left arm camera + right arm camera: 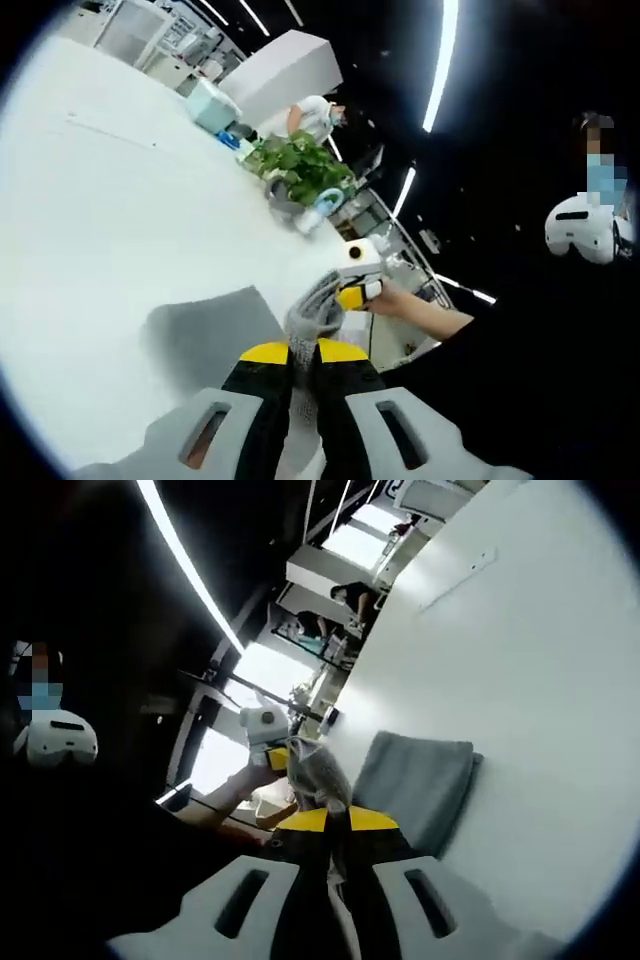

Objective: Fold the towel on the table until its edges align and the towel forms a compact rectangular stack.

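Observation:
The grey towel (205, 335) lies on the white table (110, 220), and one edge of it is lifted off the surface. My left gripper (303, 350) is shut on that raised edge, which bunches up between its yellow-tipped jaws. A short way along the same edge, my right gripper (358, 293) pinches the cloth, with a hand (405, 300) behind it. In the right gripper view, my right gripper (335, 822) is shut on the towel (415, 775). My left gripper (272, 752) holds the bunched cloth (315, 770) just beyond it.
A leafy potted plant (300, 165) and a pale teal box (212, 105) stand near the table's far edge. A person (315, 115) sits beyond them. The white tabletop (530, 670) stretches wide beside the towel. A dark sleeve (520, 370) fills the side off the table.

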{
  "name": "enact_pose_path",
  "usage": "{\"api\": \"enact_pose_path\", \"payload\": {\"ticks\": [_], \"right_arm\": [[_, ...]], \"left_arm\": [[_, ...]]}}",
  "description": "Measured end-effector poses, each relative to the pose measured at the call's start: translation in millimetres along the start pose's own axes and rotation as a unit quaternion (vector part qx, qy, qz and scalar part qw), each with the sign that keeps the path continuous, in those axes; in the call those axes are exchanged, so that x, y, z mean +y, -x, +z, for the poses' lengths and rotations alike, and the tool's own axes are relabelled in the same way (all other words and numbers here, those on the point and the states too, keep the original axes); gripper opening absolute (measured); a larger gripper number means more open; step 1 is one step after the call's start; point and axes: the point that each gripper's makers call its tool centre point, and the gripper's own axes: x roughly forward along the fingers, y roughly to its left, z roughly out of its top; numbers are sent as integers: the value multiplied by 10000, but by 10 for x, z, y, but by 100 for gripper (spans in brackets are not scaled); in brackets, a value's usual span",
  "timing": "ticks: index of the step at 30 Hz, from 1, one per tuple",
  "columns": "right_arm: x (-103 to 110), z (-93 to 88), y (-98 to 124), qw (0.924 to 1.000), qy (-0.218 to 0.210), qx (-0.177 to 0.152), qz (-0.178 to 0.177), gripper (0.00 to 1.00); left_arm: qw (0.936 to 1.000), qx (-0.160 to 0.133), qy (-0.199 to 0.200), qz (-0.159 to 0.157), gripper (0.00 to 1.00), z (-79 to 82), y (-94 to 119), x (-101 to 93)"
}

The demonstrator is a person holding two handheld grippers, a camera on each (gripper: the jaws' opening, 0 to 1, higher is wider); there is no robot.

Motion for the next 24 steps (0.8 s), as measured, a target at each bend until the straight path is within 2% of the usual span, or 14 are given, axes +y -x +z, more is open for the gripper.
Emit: {"api": "enact_pose_path", "payload": {"ticks": [4,11,14,17,20,24], "right_arm": [[-76,44,-40,9999,-109,-78,-90,1],[-240,49,-64,9991,-242,-168,-300,1],[-327,53,-68,9983,-162,-169,-531,1],[-388,56,-89,9975,-60,-189,-681,1],[-467,59,-114,9958,90,-228,-886,1],[-554,57,-125,9926,309,-253,-1147,1]], "left_arm": [[9997,-36,130,190,8,20,-10,158],[9986,-6,98,511,7,11,-74,390],[9980,-14,53,635,7,6,-98,450],[9963,51,-176,840,7,-6,-113,533],[9921,131,-607,1091,7,-15,-134,617],[9838,264,-1153,1345,7,-43,-179,684]]}}
